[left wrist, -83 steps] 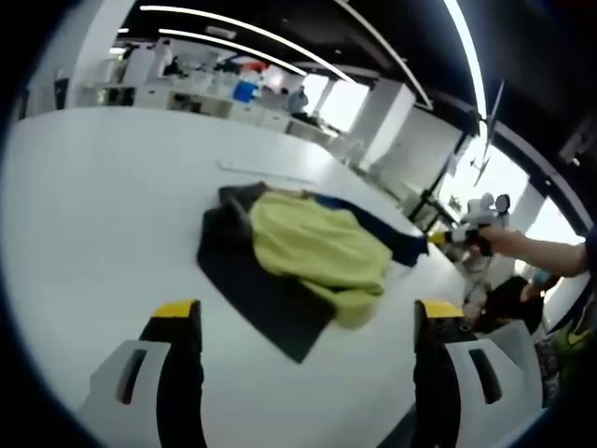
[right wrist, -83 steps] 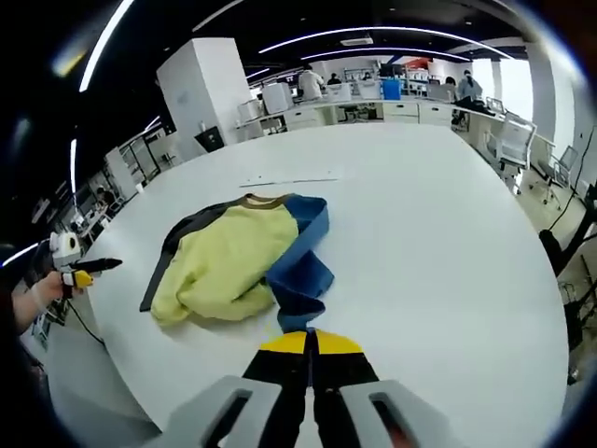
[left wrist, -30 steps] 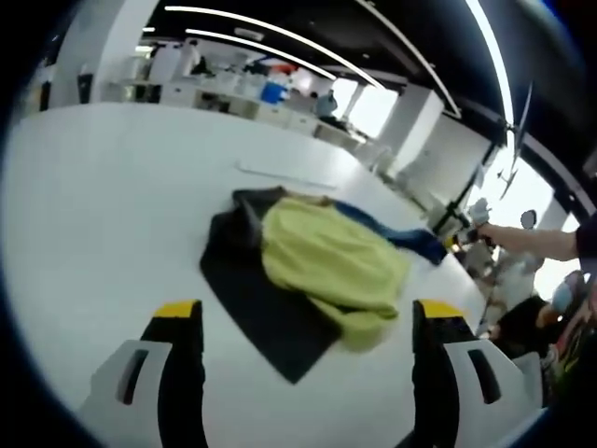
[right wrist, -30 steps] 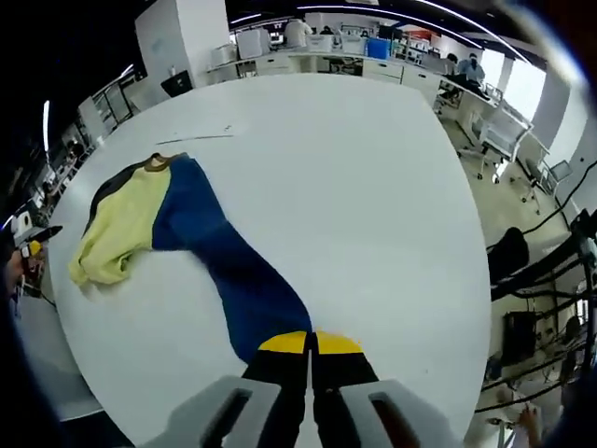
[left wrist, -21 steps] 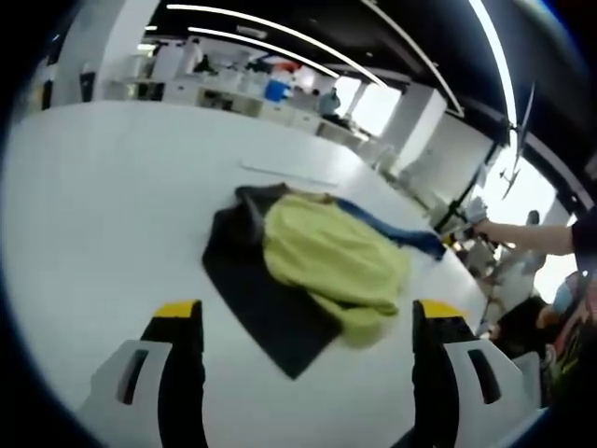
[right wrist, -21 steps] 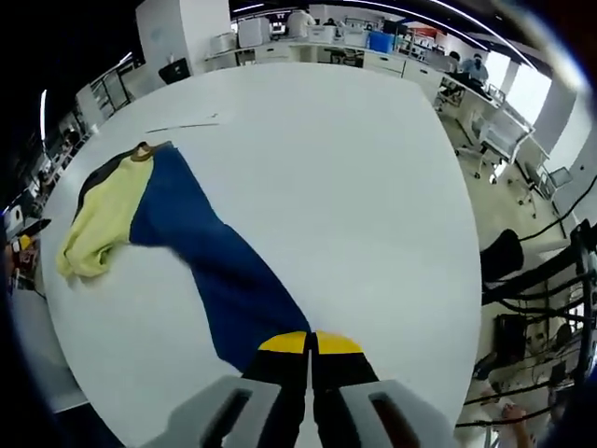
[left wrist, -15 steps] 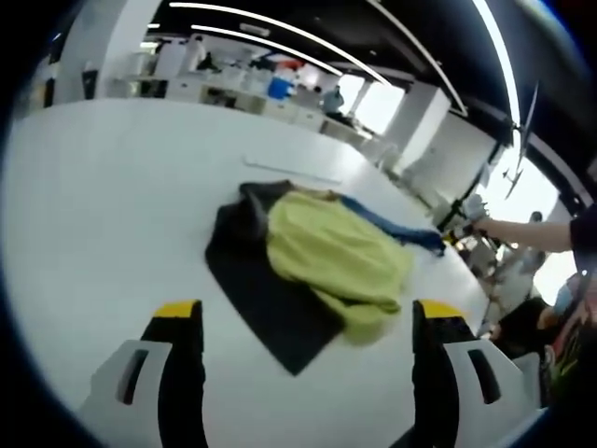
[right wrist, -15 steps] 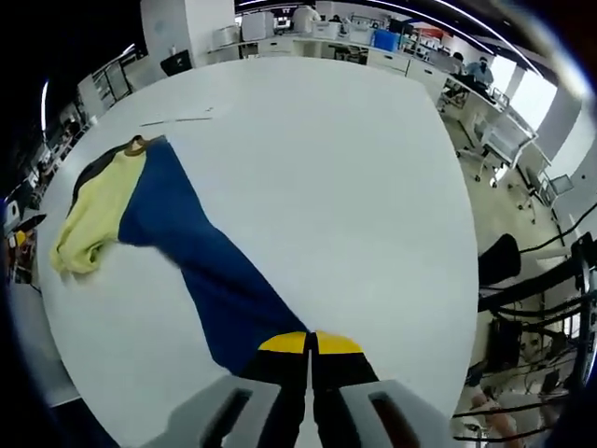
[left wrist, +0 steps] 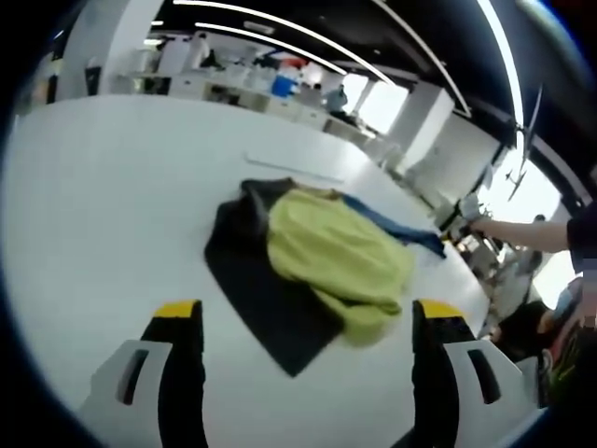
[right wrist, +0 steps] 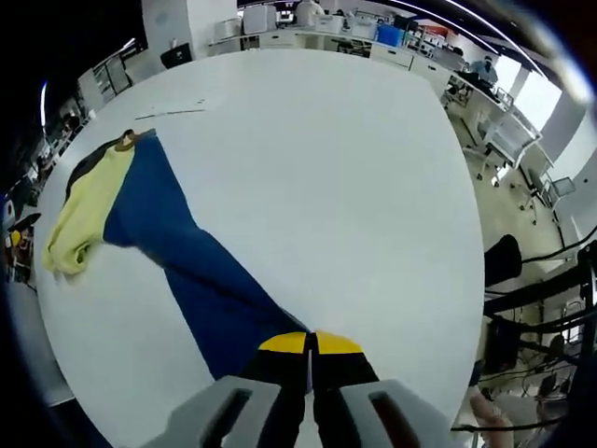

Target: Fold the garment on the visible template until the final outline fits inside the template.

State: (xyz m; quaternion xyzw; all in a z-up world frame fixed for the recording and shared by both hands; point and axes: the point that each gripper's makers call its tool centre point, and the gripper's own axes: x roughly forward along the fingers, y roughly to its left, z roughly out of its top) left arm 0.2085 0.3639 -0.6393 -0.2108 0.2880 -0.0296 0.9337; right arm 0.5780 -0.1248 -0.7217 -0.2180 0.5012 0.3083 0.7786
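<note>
On white table: garment, yellow over blue, lying partly on dark template. Right gripper: jaws clenched on blue part, drawn out long toward it. Left gripper: jaws released, wide apart, near template.

One garment, one table, two grippers.

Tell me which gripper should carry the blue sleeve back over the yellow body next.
Right. The right gripper is already shut on the blue sleeve, stretched out across the white table. The left gripper is open, off the garment.
</note>
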